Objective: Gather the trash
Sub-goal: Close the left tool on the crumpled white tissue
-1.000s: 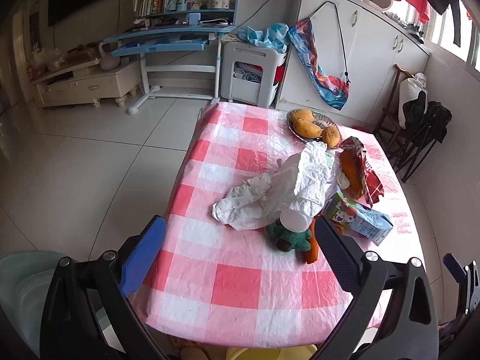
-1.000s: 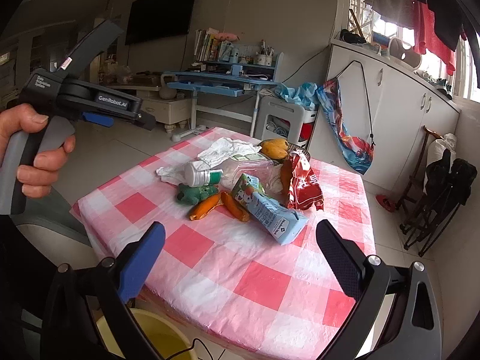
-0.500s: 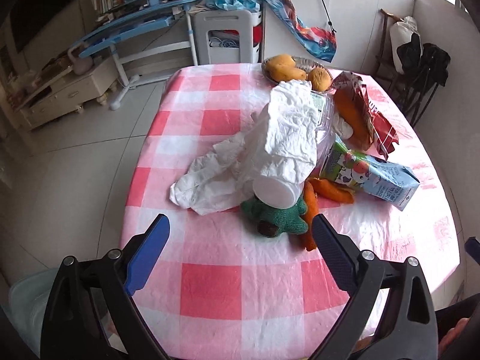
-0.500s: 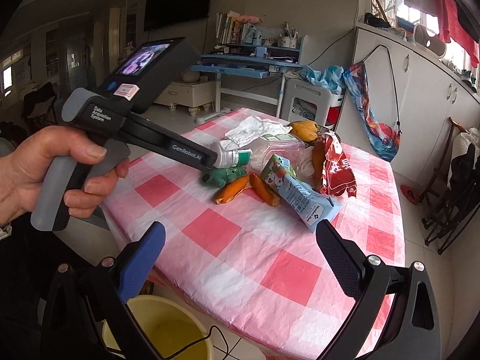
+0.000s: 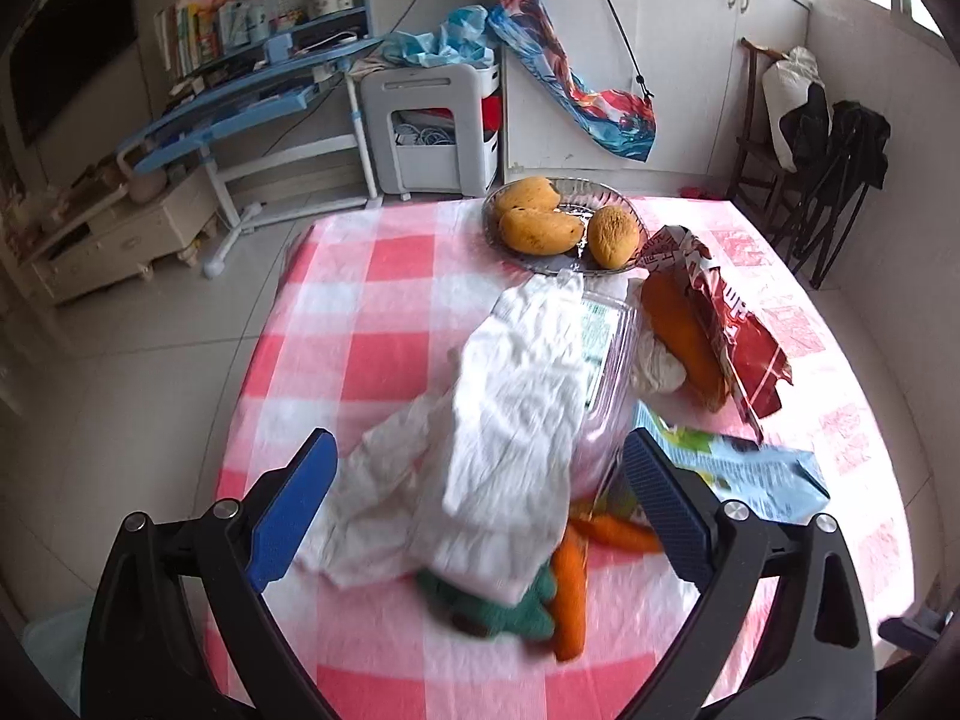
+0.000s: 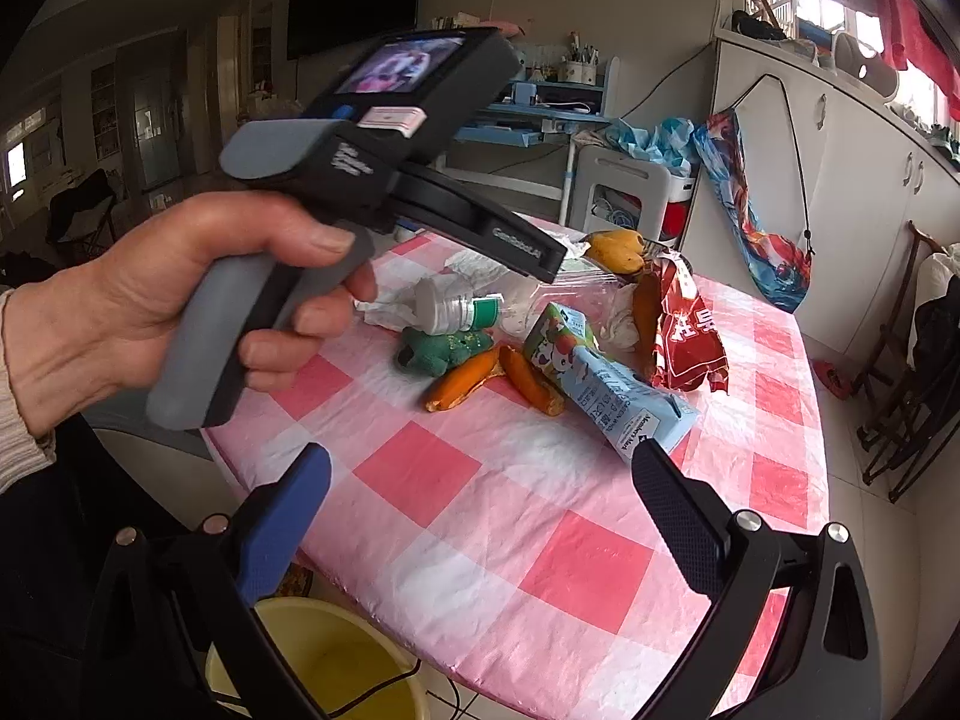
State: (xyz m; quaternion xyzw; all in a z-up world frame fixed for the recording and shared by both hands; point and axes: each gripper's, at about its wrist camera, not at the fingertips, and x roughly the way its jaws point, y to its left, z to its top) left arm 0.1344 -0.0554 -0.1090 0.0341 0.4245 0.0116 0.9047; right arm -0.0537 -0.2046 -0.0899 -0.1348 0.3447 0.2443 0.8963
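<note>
Trash lies in a heap on the pink checked table (image 5: pixel 372 300): crumpled white paper (image 5: pixel 510 438) draped over a clear plastic bottle (image 5: pixel 606 372), a blue drink carton (image 5: pixel 756 474), a red snack wrapper (image 5: pixel 732 324), orange peels (image 5: pixel 570 588) and a green scrap (image 5: pixel 498 612). My left gripper (image 5: pixel 480 504) is open, its fingers either side of the paper and bottle, close above them. My right gripper (image 6: pixel 480 516) is open and empty over the table's near edge; the carton (image 6: pixel 606 384), bottle (image 6: pixel 462 306) and wrapper (image 6: pixel 690 330) lie beyond it.
A glass dish of mangoes (image 5: pixel 540 222) stands at the table's far side. A yellow bucket (image 6: pixel 318 666) sits on the floor below the table's near edge. The hand holding the left gripper (image 6: pixel 198 300) fills the left of the right wrist view. Folded chairs (image 5: pixel 828 156) stand at the right.
My left gripper has moved forward and down onto the heap, now straddling the paper and bottle. The right gripper has barely moved.
</note>
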